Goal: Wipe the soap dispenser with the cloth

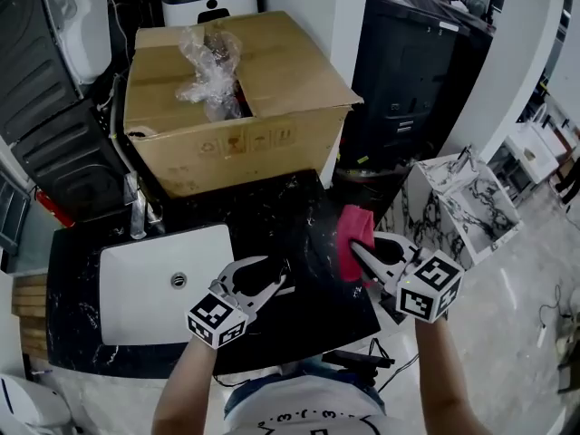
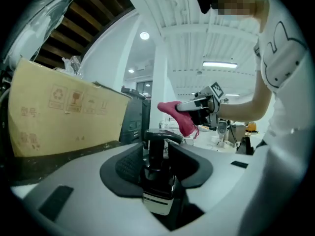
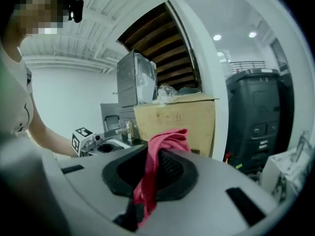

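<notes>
A black soap dispenser (image 2: 158, 178) with a pump top stands upright between the jaws of my left gripper (image 2: 158, 154). Dark gaps show beside it, and the pads do not seem to press. In the head view the left gripper (image 1: 276, 275) hovers over the black counter (image 1: 313, 211), just right of the sink. Its jaws point toward the right gripper. My right gripper (image 1: 361, 245) is shut on a red cloth (image 1: 350, 234). The cloth (image 3: 156, 163) hangs bunched from between its pads. From the left gripper view, the cloth (image 2: 176, 116) is up in the air beyond the dispenser, apart from it.
A white sink basin (image 1: 145, 284) with a faucet (image 1: 139, 214) lies at the left of the counter. A large open cardboard box (image 1: 236, 120) stands at the back. A marble-patterned open box (image 1: 471, 202) stands at the right, off the counter.
</notes>
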`<state>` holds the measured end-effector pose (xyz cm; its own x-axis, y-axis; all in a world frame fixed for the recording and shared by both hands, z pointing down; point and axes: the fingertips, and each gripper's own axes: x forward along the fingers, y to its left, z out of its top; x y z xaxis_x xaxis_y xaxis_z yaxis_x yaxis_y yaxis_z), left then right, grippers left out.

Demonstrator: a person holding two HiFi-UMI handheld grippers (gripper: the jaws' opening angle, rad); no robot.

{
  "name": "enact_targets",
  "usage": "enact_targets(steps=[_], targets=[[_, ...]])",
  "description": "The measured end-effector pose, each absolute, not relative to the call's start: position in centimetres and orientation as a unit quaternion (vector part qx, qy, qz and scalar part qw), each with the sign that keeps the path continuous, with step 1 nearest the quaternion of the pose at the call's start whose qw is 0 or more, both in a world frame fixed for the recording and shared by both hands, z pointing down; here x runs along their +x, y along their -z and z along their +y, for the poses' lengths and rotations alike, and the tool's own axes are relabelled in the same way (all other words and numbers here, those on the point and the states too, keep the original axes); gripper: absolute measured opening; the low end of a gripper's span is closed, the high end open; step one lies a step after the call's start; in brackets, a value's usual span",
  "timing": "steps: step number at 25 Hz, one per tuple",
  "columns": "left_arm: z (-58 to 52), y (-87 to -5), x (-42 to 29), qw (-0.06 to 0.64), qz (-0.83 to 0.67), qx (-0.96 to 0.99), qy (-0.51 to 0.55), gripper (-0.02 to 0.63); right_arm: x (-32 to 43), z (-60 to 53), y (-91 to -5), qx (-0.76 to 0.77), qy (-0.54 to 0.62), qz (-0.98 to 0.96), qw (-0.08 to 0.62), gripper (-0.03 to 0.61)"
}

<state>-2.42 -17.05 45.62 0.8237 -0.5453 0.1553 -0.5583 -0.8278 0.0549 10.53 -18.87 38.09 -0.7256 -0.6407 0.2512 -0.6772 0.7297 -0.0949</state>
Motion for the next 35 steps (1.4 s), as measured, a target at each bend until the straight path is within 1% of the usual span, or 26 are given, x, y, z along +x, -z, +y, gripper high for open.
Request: enact_targets(steps=[2, 5, 7, 9, 13, 17, 19, 20, 21, 23, 24, 27, 30, 35], targets=[[-17.3, -45.7, -2.3, 0.034, -0.267, 0.958, -0.100, 0.180, 10.9, -18.2, -38.0, 0.381, -0.110, -0.916, 0.066, 0.051], [-17.3, -46.0, -1.7, 0.012, -0.247, 0.956, -0.158, 0.198, 11.4, -17.7, -38.5, 0.417, -0.139, -0.898, 0.030, 0.051], [-17.2, -46.5, -1.2, 0.003, -0.258, 0.947, -0.189, 0.204, 11.8, -17.5, -38.9, 0.439, -0.154, -0.885, 0.016, 0.051], [-17.4, -46.8, -0.8, 0.002, -0.301, 0.931, -0.207, 0.207, 12.2, -17.4, -39.2, 0.455, -0.168, -0.875, 0.006, 0.051], [-18.1, -47.1, -1.1, 0.027, -0.424, 0.882, -0.204, 0.219, 12.5, -17.4, -39.7, 0.465, -0.183, -0.866, -0.004, 0.051], [-18.6, -46.8, -1.5, 0.048, -0.490, 0.852, -0.177, 0.224, 12.4, -17.5, -40.0, 0.468, -0.188, -0.863, -0.003, 0.051], [-18.7, -46.6, -1.5, 0.046, -0.494, 0.850, -0.174, 0.212, 12.3, -17.4, -40.1, 0.467, -0.191, -0.863, -0.004, 0.051], [-18.7, -46.4, -1.6, 0.048, -0.493, 0.852, -0.170, 0.179, 12.2, -17.4, -40.2, 0.466, -0.193, -0.863, -0.003, 0.051], [-18.8, -46.3, -1.7, 0.058, -0.491, 0.854, -0.161, 0.178, 12.2, -17.4, -40.2, 0.466, -0.195, -0.863, -0.003, 0.051], [-19.1, -46.0, -2.4, 0.091, -0.491, 0.857, -0.127, 0.162, 12.1, -17.3, -40.4, 0.466, -0.197, -0.863, -0.003, 0.051], [-19.2, -45.9, -2.9, 0.108, -0.492, 0.857, -0.106, 0.117, 12.0, -17.3, -40.4, 0.465, -0.197, -0.863, -0.002, 0.051], [-19.6, -45.0, -4.5, 0.169, -0.480, 0.861, -0.024, 0.115, 11.8, -17.2, -40.3, 0.461, -0.196, -0.866, -0.001, 0.051], [-20.2, -43.8, -6.8, 0.250, -0.458, 0.848, 0.090, 0.115, 11.1, -17.3, -39.9, 0.454, -0.194, -0.870, -0.001, 0.051], [-21.4, -41.5, -10.7, 0.348, -0.410, 0.795, 0.281, 0.117, 8.9, -17.4, -39.1, 0.430, -0.182, -0.884, 0.003, 0.051]])
